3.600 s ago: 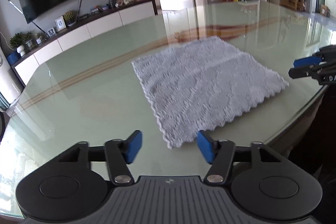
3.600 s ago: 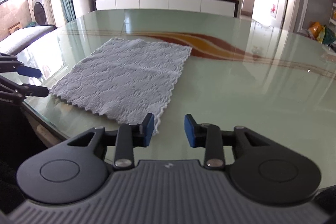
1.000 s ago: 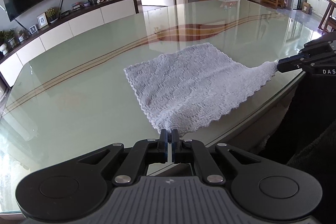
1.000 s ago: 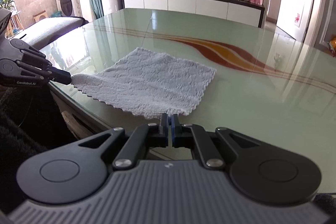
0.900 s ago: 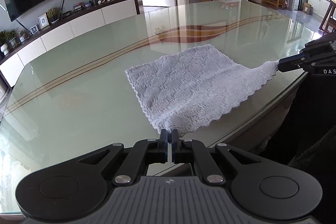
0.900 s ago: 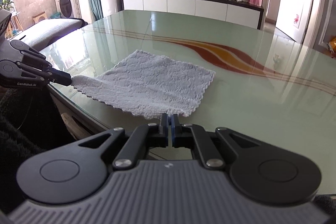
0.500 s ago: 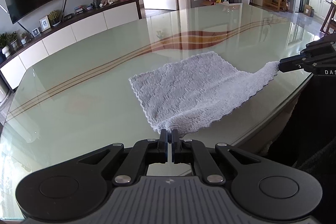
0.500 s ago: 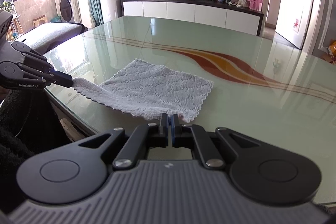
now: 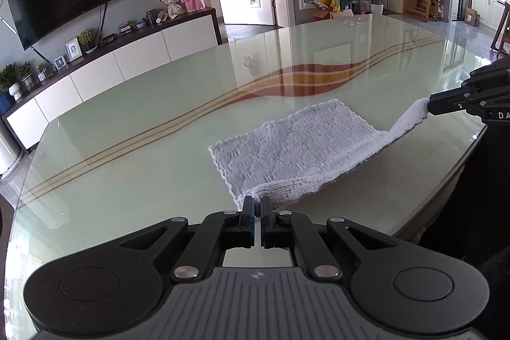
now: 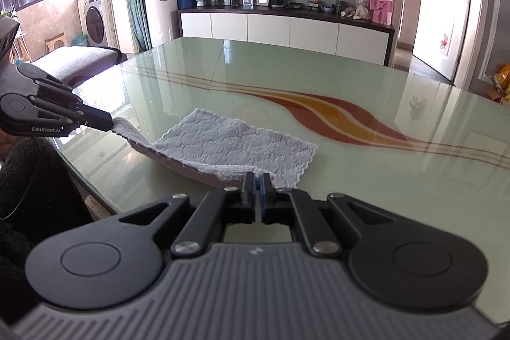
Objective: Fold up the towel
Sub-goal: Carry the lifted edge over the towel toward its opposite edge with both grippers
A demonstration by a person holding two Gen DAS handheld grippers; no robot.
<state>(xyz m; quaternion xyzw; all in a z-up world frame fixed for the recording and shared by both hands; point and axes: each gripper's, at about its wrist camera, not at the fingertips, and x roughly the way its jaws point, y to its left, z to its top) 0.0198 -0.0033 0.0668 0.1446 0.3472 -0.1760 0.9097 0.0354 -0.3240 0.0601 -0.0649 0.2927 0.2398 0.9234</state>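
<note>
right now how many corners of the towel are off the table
2: one near corner clamped in the left gripper, the other in the right gripper. The towel's two far corners lie on the glass table.

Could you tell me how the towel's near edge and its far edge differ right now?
The near edge of the towel is lifted off the glass table, while the far edge lies flat on it. The near edge is pinched at both corners, by the left gripper and the right gripper; the far edge is free. The near edge sags between the grips; the far edge runs fairly straight. Both have the same scalloped grey trim.
</note>
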